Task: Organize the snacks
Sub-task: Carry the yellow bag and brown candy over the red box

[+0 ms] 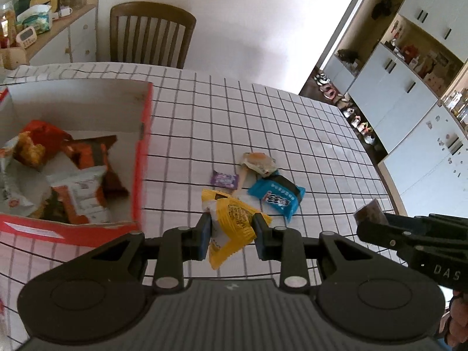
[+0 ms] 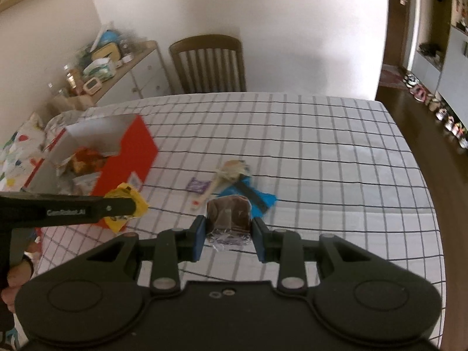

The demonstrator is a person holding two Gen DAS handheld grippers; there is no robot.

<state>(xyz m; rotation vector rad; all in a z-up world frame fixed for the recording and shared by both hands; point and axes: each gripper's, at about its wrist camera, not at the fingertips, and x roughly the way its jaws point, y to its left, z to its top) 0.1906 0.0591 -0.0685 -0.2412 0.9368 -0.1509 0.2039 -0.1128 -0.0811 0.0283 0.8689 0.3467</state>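
Left gripper [image 1: 232, 234]: clamped on a yellow snack packet [image 1: 231, 219], held clear of the table [image 1: 292, 122]. Packet hangs slantwise between the pads, its long axis running diagonally, lower corner sagging toward the camera.

Right gripper [image 2: 226, 235]: clamped on a brown wrapped snack [image 2: 229, 216], also lifted off the cloth. Crinkled foil end shows below the pads.

Red box [image 1: 143, 158]: open-topped, just left of and ahead of the left gripper, already holding several packets. From the right gripper it lies well off to the left, past the left gripper. Judgement: left hand is the nearer one and should drop first; a short sweep leftward over the near wall would do it, the right following once the way is free.

Ahead of both grippers, loose on the table: blue packet [image 1: 276, 196], small purple sweet [image 1: 223, 180], a round bun in clear wrap [image 1: 259, 162]. Blue packet and bun touch.
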